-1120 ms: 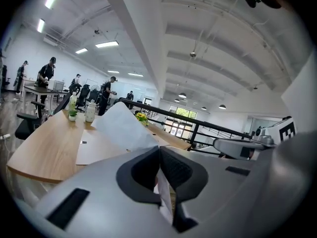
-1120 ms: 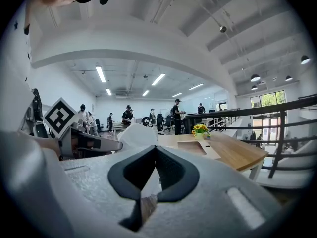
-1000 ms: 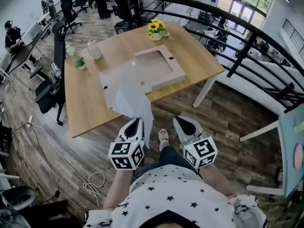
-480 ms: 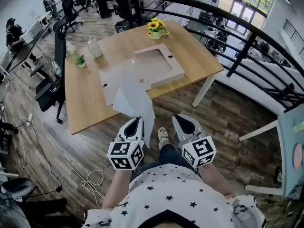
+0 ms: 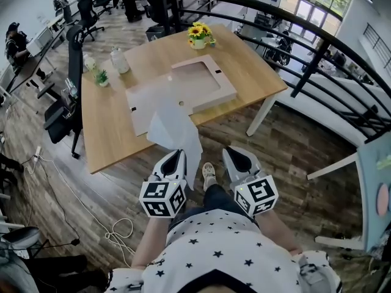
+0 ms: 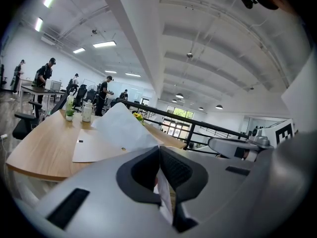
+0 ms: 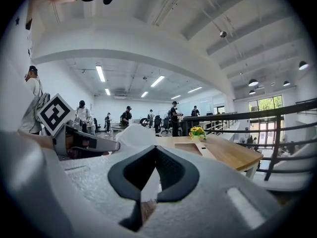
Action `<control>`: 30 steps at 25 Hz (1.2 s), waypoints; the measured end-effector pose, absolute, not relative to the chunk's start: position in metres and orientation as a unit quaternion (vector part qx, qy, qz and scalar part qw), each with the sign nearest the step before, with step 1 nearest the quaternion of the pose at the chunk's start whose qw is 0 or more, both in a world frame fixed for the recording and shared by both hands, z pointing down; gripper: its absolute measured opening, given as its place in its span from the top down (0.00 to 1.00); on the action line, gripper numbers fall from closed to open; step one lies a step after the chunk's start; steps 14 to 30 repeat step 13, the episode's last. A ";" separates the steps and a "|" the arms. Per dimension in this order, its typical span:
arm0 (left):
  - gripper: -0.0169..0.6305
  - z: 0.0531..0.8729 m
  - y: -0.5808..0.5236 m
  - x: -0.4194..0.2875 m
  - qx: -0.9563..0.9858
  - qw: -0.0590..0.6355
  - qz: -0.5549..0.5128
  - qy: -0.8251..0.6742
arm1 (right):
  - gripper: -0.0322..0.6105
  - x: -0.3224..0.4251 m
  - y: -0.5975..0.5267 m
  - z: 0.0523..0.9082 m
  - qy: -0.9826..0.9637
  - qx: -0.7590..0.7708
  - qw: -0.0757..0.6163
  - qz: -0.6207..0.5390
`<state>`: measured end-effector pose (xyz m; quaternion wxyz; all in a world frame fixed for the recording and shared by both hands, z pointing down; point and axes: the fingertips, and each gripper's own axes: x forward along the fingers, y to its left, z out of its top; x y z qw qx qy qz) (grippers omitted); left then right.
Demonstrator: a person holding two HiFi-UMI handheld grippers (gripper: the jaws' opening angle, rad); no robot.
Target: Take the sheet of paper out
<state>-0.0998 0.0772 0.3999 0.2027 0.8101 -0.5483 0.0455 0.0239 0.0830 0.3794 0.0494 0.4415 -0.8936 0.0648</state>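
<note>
Left gripper (image 5: 177,154) (image 6: 159,148): jaws closed on the lower edge of the sheet of paper (image 5: 174,127) (image 6: 121,128), white paper pinched between the pads in the left gripper view.
Right gripper (image 5: 235,153) (image 7: 156,148): jaws closed, tips together, gripping nothing; just beside the left gripper, apart from the sheet in the head view.
Sheet of paper: out of the box (image 5: 229,93), lifted in the air, spreading up from the left jaws toward the near edge of the surface (image 5: 110,133); seen in the right gripper view (image 7: 133,135) beyond the left gripper; contact of its far end with the surface not clear.
Box: flat cardboard tray, open, lying on the surface with its lid (image 5: 146,102) folded out flat beside it.
Other things on the surface: pot of sunflowers (image 5: 200,35) at the far edge, small plant (image 5: 101,78) and bottle (image 5: 120,61) near the left end.
Both grippers: held over the wooden floor (image 5: 287,151), well short of the surface.
</note>
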 end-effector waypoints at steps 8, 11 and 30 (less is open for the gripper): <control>0.96 0.401 0.071 -0.102 0.808 0.211 0.042 -0.548 | 0.94 0.023 0.079 0.379 -0.893 0.443 0.050 0.065; 0.96 0.400 0.071 -0.102 0.808 0.216 0.039 -0.547 | 0.94 0.025 0.079 0.378 -0.892 0.444 0.049 0.066; 0.96 0.400 0.071 -0.101 0.808 0.218 0.037 -0.547 | 0.94 0.026 0.078 0.377 -0.892 0.445 0.049 0.067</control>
